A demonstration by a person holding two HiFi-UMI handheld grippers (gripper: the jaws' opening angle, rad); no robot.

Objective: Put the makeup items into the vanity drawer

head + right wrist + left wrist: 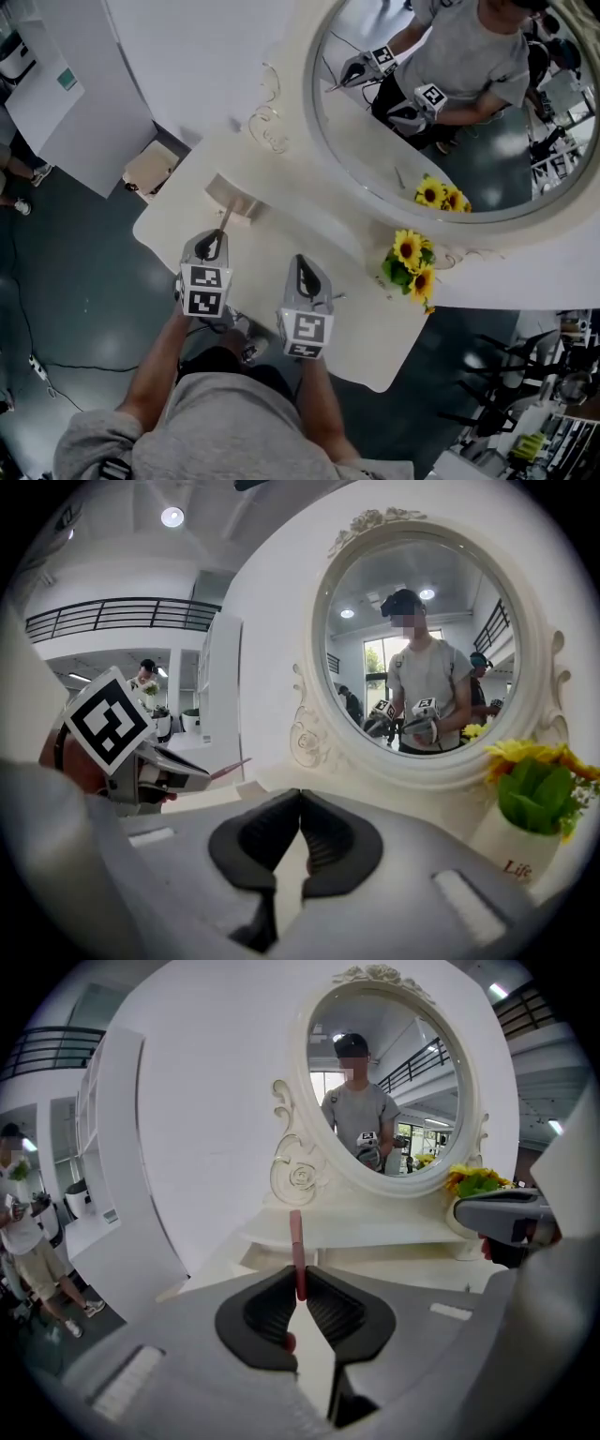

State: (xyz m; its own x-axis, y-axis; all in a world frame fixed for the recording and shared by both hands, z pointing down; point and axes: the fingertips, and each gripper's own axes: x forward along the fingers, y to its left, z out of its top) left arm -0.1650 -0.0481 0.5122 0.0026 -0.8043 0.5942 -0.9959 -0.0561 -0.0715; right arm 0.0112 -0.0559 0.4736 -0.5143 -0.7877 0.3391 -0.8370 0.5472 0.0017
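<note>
- While the person stood at the white counter [309, 234], both grippers hovered above its front edge, side by side and apart.
- Left gripper [300, 1283] was clamped narrowly on a slim pink makeup stick [296, 1241], which was pinched between the dark pads and stood upright past the tips.
- Head view: left gripper [217, 236] had the makeup stick [225, 219] pointing away from the person, its far end near a tan opening [232, 199] in the counter's raised back part. This looked like the open drawer, though its inside could not be made out.
- Right gripper [300, 803] had its jaws pressed together with nothing between them. In the head view the right gripper [302, 267] sat right of the left one, over bare counter.
- Oval mirror [375, 159] with a white ornate frame stood at the back of the counter and reflected the person and both marker cubes.
- Sunflowers [411, 262] in a white vase [511, 850] stood on the counter to the right, below the mirror and well apart from the makeup stick.
- Another person [28, 1232] stood far left in the left gripper view.
</note>
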